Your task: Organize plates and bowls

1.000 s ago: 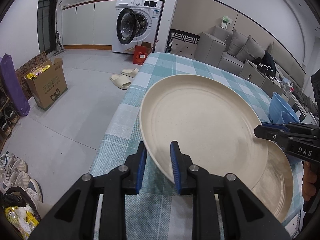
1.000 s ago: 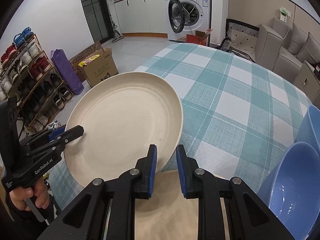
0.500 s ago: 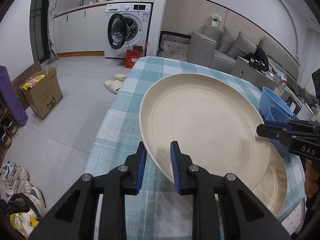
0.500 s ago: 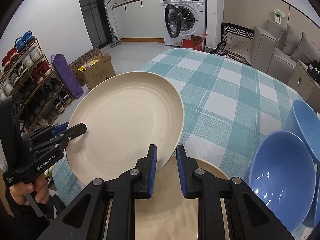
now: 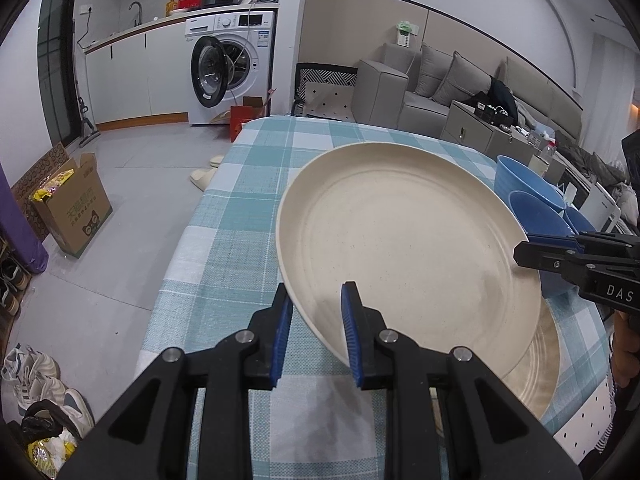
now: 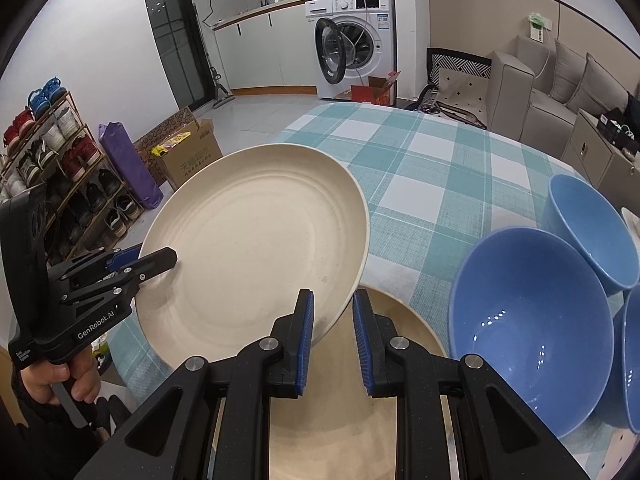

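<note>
A large cream plate (image 5: pixel 404 248) is held in the air above the checked table, tilted. My left gripper (image 5: pixel 314 332) is shut on its near rim. My right gripper (image 6: pixel 333 334) is shut on the opposite rim and shows in the left wrist view (image 5: pixel 560 254) at the right. The plate fills the middle of the right wrist view (image 6: pixel 256 248), with my left gripper (image 6: pixel 136 260) on its left edge. A second cream plate (image 6: pixel 344 420) lies on the table under the right gripper; it also shows in the left wrist view (image 5: pixel 536 368). Blue bowls (image 6: pixel 532 320) stand to the right.
The teal checked tablecloth (image 5: pixel 248 208) covers the table; its left edge drops to the floor. A cardboard box (image 5: pixel 72 208), shoes (image 5: pixel 36 368) and a washing machine (image 5: pixel 228 68) stand off the table. Another blue bowl (image 6: pixel 588 224) is behind the first. A sofa (image 5: pixel 440 88) is at the back.
Both grippers have lifted the plate and pulled back a little, so more of the blue bowls and the lower plate show. The grip on the rim is unchanged.
</note>
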Action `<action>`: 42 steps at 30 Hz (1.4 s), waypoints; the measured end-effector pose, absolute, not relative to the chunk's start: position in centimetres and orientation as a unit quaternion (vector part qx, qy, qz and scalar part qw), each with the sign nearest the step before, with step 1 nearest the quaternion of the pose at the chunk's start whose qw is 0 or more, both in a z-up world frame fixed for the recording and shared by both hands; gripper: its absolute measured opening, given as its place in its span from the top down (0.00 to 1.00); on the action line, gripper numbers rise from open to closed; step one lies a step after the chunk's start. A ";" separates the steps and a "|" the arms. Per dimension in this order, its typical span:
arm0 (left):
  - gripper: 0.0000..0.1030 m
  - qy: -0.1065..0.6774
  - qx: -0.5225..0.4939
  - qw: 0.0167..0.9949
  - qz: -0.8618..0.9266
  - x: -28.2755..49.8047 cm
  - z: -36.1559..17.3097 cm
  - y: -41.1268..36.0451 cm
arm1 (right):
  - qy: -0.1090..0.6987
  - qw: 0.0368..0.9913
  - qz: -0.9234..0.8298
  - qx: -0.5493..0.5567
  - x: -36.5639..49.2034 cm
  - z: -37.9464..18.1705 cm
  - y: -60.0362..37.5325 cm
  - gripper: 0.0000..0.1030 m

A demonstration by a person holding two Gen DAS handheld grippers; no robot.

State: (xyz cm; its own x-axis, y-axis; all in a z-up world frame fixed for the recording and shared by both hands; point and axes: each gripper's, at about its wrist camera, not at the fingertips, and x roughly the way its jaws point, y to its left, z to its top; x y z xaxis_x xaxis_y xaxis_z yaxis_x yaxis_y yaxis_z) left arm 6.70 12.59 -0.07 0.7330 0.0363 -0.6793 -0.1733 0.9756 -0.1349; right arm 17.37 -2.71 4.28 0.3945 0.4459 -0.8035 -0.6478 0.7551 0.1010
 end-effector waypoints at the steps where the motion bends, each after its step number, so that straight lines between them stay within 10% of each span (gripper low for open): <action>1: 0.78 0.361 -0.092 0.927 0.054 6.7 0.1 12.3 | 0.440 0.828 0.329 -0.114 17.3 4.3 -3.0 0.80; 42: 0.77 0.382 -0.024 0.924 0.010 5.3 -0.2 5.6 | 0.451 0.835 0.308 -0.066 13.2 2.6 -11.1 0.80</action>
State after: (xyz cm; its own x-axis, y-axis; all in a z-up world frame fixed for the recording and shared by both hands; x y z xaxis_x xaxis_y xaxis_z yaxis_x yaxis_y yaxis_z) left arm 5.32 5.56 -0.25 0.7079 -0.0008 -0.7063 -0.0363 0.9986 -0.0375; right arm 13.24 -11.14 2.59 0.4048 0.4546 -0.7934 -0.5733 0.8021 0.1672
